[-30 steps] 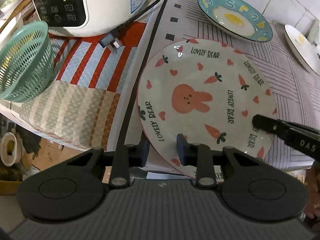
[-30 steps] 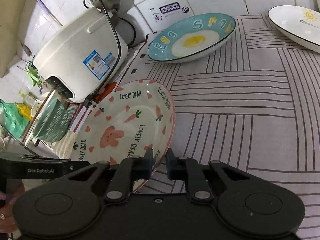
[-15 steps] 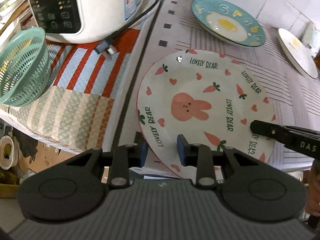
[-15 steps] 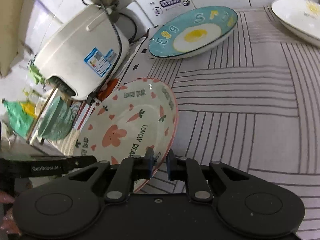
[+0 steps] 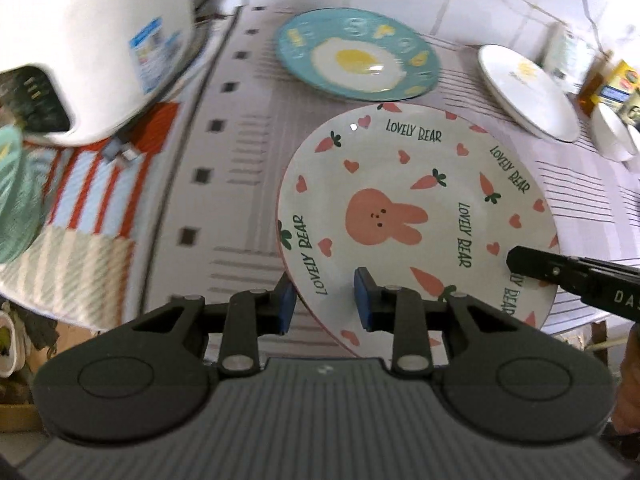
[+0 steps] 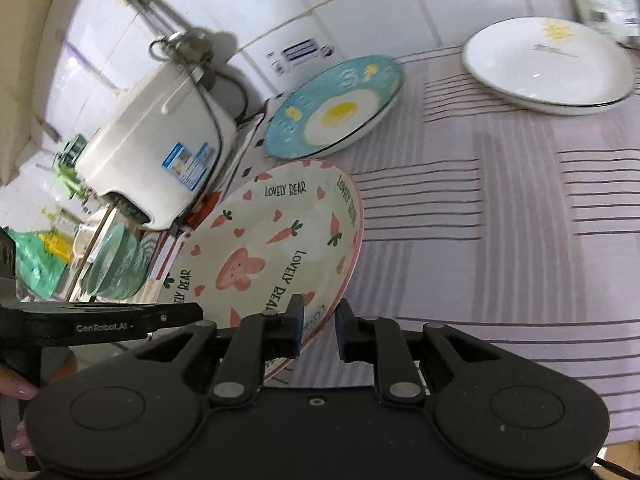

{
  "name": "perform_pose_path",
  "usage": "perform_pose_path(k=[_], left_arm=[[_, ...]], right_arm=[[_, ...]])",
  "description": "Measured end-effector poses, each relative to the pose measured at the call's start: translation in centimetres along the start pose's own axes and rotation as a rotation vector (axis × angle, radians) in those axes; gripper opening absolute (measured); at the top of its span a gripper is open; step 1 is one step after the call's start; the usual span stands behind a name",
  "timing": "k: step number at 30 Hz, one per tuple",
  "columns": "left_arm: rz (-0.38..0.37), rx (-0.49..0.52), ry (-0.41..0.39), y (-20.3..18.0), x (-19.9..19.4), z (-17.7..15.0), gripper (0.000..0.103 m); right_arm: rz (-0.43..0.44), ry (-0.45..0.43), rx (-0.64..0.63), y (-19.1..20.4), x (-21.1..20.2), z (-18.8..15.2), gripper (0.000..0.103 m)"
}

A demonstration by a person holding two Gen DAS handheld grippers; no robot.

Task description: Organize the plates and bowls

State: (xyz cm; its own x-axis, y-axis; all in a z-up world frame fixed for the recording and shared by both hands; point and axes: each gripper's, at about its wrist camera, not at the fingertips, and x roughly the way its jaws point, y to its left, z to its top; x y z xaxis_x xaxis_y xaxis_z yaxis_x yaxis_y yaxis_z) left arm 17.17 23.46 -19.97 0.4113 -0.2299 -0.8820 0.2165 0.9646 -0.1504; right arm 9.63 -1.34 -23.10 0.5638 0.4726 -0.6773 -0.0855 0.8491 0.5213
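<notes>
We are carrying the rabbit plate (image 5: 416, 216) between both grippers, clear of the striped tablecloth (image 6: 500, 208). The left gripper (image 5: 325, 301) is straddling the plate's near-left rim, one pad under the edge and one on the face; the jaws look closed on the rim, though a gap shows between the pads. The right gripper (image 6: 318, 326) is pinching the near-right rim in the same way (the plate is tilting in its view).

The step in hand is the transfer of this plate toward the others. The egg plate (image 5: 358, 60) is lying just beyond it and the white sun plate (image 6: 548, 64) farther right. We judge that the next move calls for levelling the plate, centring it over the chosen plate, lowering it, then releasing both rims together.
</notes>
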Motion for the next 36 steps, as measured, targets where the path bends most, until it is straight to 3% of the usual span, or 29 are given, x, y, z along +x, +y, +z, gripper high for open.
perform_pose_path(k=[8, 15, 24, 36], left_arm=[[-0.078, 0.048, 0.006, -6.5, 1.3, 3.6, 0.029], [-0.117, 0.079, 0.003, -12.2, 2.8, 6.5, 0.029], [-0.117, 0.086, -0.002, -18.0, 5.9, 12.0, 0.029], [-0.090, 0.042, 0.063, -21.4, 11.4, 16.3, 0.029]], right_arm=[[-0.064, -0.108, 0.061, -3.8, -4.9, 1.2, 0.021], [-0.092, -0.183, 0.090, -8.3, -8.1, 4.2, 0.021], [-0.110, -0.197, 0.091, -14.3, -9.6, 9.6, 0.021], [-0.101, -0.154, 0.101, -20.8, -7.2, 15.5, 0.021]])
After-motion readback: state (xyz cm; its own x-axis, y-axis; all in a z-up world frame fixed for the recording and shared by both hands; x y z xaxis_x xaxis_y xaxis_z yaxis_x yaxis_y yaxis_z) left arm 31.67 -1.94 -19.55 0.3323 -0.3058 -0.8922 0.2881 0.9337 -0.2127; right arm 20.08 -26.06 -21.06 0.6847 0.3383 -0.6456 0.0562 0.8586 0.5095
